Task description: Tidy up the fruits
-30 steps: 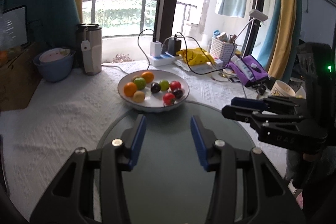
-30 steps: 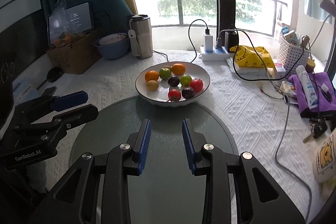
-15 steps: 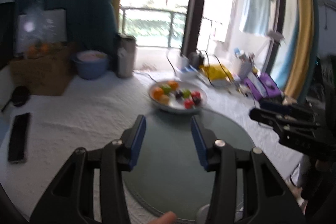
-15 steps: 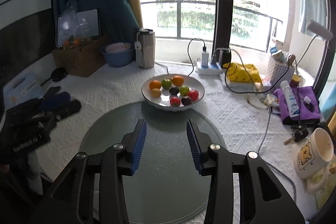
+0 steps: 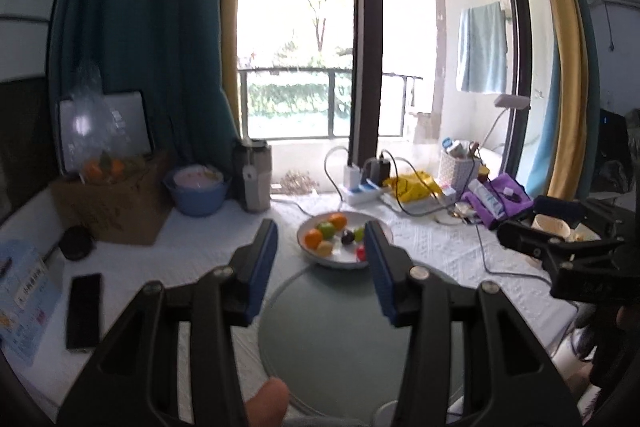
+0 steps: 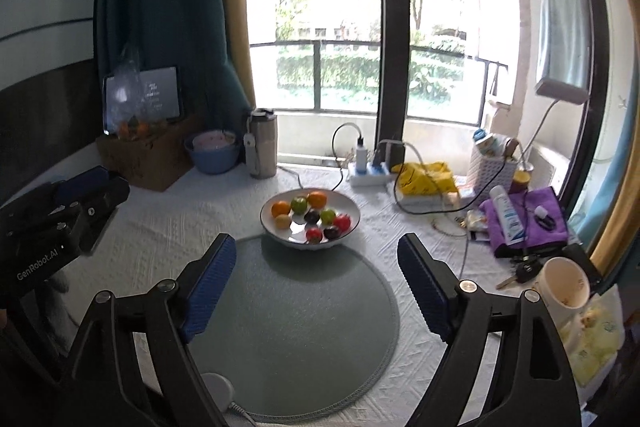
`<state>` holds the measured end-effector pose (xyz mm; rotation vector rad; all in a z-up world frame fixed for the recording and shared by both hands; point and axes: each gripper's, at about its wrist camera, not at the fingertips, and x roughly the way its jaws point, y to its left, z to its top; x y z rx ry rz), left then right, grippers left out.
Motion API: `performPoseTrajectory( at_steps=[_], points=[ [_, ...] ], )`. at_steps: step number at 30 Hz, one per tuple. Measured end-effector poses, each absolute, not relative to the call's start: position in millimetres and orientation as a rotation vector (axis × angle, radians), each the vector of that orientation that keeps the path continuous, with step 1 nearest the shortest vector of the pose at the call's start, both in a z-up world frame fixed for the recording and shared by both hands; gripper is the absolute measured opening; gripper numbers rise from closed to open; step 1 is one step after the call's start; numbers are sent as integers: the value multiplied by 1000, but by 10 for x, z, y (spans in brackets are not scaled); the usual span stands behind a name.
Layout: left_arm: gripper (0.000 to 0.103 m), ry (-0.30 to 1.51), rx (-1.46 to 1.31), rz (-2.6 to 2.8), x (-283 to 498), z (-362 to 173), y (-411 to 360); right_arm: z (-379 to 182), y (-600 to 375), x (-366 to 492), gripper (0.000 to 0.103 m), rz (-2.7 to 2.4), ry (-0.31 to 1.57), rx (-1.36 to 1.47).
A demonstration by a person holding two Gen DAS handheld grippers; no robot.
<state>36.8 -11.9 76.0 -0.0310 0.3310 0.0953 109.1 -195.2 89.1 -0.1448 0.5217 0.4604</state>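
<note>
The right claw (image 6: 316, 267) hangs above the round grey-green mat (image 6: 296, 331) with its blue-padded jaws spread wide and nothing between them. The left claw (image 5: 321, 259) is also above the mat, its jaws parted more narrowly and likewise empty; from the right wrist view it shows as a dark body at the left edge of the table (image 6: 152, 239).

The fruits sit together in a white bowl (image 6: 352, 217), which stands on the white textured cloth just past the far rim of the mat, near the middle of the table. In it are two oranges (image 6: 280, 207), two green fruits (image 6: 299, 203), a small yellow one (image 6: 283, 221), two dark plums (image 6: 311, 215) and two red fruits (image 6: 314, 235).

Toward the far edge stand a steel tumbler (image 6: 263, 143), a blue basin (image 6: 214, 151) and a power strip (image 6: 368, 173) with cables. Along the right edge lie a purple cloth (image 6: 550, 223) and a cream mug (image 6: 564, 282). A black phone (image 5: 83, 310) lies near the left edge.
</note>
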Motion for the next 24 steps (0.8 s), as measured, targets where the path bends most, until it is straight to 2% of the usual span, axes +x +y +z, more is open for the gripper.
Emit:
performPoseTrajectory(
  at_steps=[11,24],
  points=[
    [47,340,9,35,270,983,-247,1238,-2134,796,86,401,416,-99],
    [47,311,-3,-14,82,1092,-287,1330,-2195,645,86,387,384,-99]
  ],
)
